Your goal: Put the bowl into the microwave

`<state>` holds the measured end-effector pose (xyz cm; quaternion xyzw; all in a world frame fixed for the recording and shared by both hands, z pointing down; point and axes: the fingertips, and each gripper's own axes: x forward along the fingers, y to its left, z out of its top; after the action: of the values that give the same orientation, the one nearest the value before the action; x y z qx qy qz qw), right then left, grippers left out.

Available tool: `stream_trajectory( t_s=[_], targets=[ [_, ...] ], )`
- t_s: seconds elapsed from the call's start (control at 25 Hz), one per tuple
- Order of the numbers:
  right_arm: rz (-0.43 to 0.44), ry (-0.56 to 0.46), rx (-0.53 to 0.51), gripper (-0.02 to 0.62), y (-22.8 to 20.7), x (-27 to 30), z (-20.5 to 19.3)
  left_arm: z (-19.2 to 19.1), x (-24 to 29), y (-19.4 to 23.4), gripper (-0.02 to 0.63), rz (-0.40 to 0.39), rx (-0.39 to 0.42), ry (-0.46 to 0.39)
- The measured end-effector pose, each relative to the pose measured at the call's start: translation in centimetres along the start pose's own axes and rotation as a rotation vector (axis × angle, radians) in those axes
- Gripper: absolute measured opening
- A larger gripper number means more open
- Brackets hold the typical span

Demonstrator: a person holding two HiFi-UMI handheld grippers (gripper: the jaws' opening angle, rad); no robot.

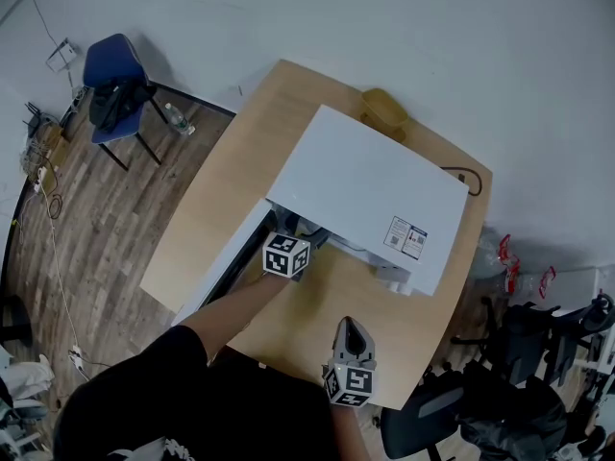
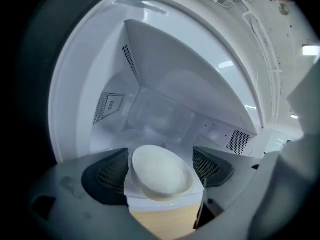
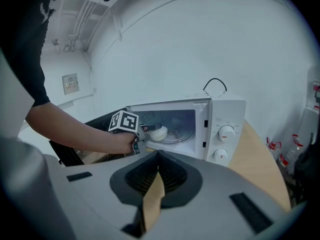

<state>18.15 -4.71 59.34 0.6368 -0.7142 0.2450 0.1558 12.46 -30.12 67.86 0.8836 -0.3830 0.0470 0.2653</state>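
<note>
- Bowl (image 2: 160, 176), low in frame, is clamped by your left gripper (image 2: 161, 169) at the open microwave's (image 1: 370, 195) mouth.
- Your right gripper (image 3: 158, 159), lower centre, is pinched together, empty.

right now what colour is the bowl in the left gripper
White, or off-white; the bowl shows best in the left gripper view.

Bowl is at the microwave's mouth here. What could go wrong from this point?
The left gripper holds the bowl tilted, so it may slip or land off-centre on the glass turntable. The forearm crosses above the open door, so a careless pull-back could knock it.
</note>
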Motion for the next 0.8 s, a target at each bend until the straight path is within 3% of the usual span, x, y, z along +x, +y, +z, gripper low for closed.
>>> stream_trajectory(
  t_s=[0.48,0.8],
  targets=[
    [-0.021,-0.030,0.006,0.061,0.8,-1.1,0.3,-2.4,-2.2,-0.8,0.370,-0.007,0.075,0.076],
    [-0.027,-0.030,-0.014,0.061,0.5,-1.6,-0.3,-4.4,-1.0,-0.4,0.368,0.005,0.171,0.183]
  ],
)
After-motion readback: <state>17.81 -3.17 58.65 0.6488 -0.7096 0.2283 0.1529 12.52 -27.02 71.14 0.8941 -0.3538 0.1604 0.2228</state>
